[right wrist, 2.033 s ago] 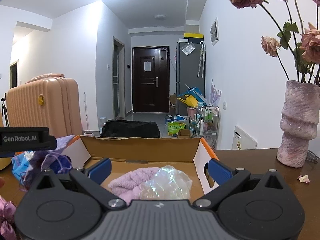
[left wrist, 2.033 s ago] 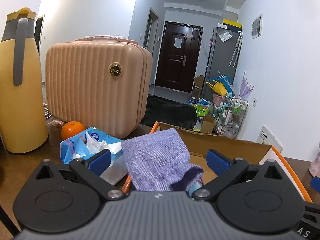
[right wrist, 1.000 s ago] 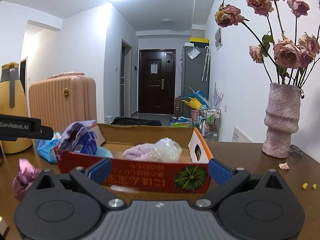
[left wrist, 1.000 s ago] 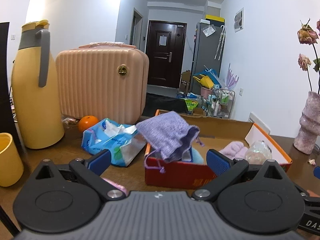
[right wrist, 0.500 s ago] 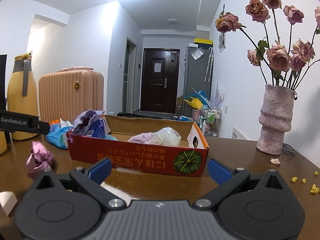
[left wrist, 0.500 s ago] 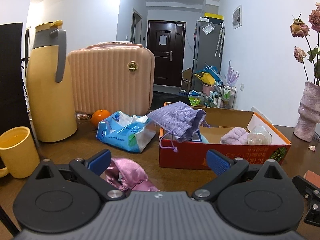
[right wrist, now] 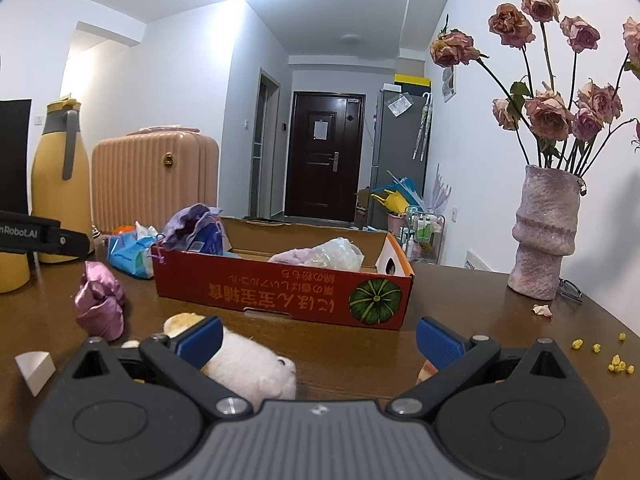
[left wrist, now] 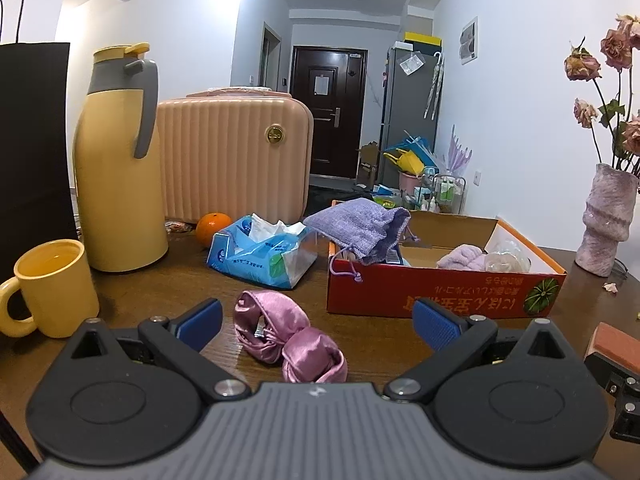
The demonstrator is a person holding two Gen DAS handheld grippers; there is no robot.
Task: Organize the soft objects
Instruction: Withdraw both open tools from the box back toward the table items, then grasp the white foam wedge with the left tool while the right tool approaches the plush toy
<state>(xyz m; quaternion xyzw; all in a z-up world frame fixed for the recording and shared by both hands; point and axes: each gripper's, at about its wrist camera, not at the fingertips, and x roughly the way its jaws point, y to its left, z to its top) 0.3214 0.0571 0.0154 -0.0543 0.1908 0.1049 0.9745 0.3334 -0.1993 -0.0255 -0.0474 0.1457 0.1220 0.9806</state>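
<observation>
In the left wrist view, the left gripper (left wrist: 316, 322) is seen spread wide, with nothing held between its blue pads (left wrist: 199, 319). A pink satin scrunchie (left wrist: 288, 340) is seen lying on the brown table (left wrist: 168, 284), between the two fingers and just ahead of the gripper body. Beyond it, a red cardboard box (left wrist: 440, 294) is set on the table, and a purple drawstring pouch (left wrist: 360, 230) is draped over its left rim, its cord hanging down the outer wall. A lilac fluffy item (left wrist: 462, 258) and a clear plastic wrap (left wrist: 506, 260) are seen inside the box. To the left of the box, a blue tissue pack (left wrist: 260, 258), an orange (left wrist: 212, 227), a yellow thermos (left wrist: 118, 168), a yellow mug (left wrist: 52, 288) and a pink ribbed case (left wrist: 232, 158) are placed. A pink vase (left wrist: 608, 220) is seen at the far right.

In the right wrist view, the right gripper (right wrist: 320, 336) is likewise seen spread open and nothing is gripped. A white plush toy (right wrist: 252, 368) is seen lying on the table close to the left finger, partly hidden behind it. The red cardboard box (right wrist: 288, 292) is seen ahead, with the pink satin scrunchie (right wrist: 100, 300) resting to its left. The pink vase (right wrist: 546, 236), filled with dried roses (right wrist: 556, 112), is seen on the right.
</observation>
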